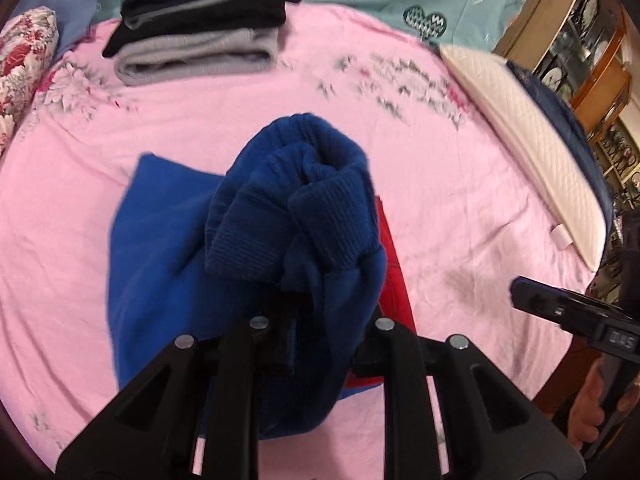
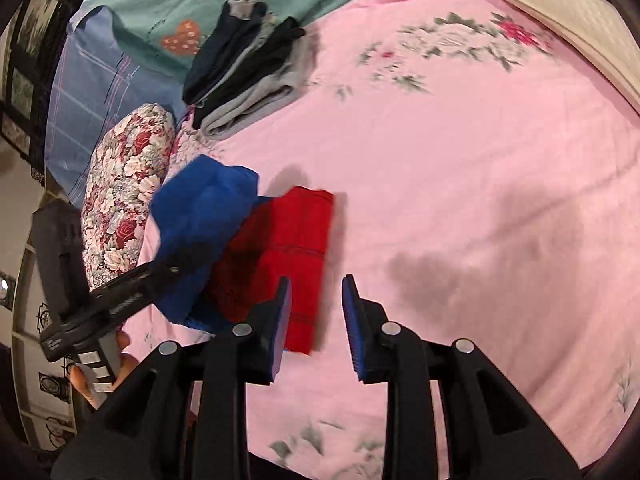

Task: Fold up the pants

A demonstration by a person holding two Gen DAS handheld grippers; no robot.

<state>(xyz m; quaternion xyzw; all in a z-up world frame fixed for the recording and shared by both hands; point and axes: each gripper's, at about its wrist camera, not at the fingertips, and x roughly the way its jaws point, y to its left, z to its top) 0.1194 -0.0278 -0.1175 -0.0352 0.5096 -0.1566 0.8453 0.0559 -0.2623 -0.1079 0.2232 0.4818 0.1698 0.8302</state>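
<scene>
Blue pants (image 1: 296, 208) hang bunched from my left gripper (image 1: 324, 320), which is shut on them; a ribbed band is rolled at the top and cloth hides the fingertips. The rest of the pants trails onto the pink sheet (image 1: 440, 200). A folded red garment (image 1: 394, 280) lies under their right side. In the right wrist view my right gripper (image 2: 316, 320) hovers open above the sheet, with nothing between its blue pads (image 2: 352, 320). The red garment (image 2: 288, 240) lies just beyond its left finger. To the left, the blue pants (image 2: 204, 216) hang from the left gripper (image 2: 176, 268), held by a hand (image 2: 120, 360).
A stack of folded dark and grey clothes (image 1: 200, 20) (image 2: 248, 68) sits at the far side of the bed. A floral pillow (image 1: 24, 64) (image 2: 124, 192) lies at the left, a white quilted pillow (image 1: 532, 152) at the right edge, wooden shelves (image 1: 580, 40) beyond.
</scene>
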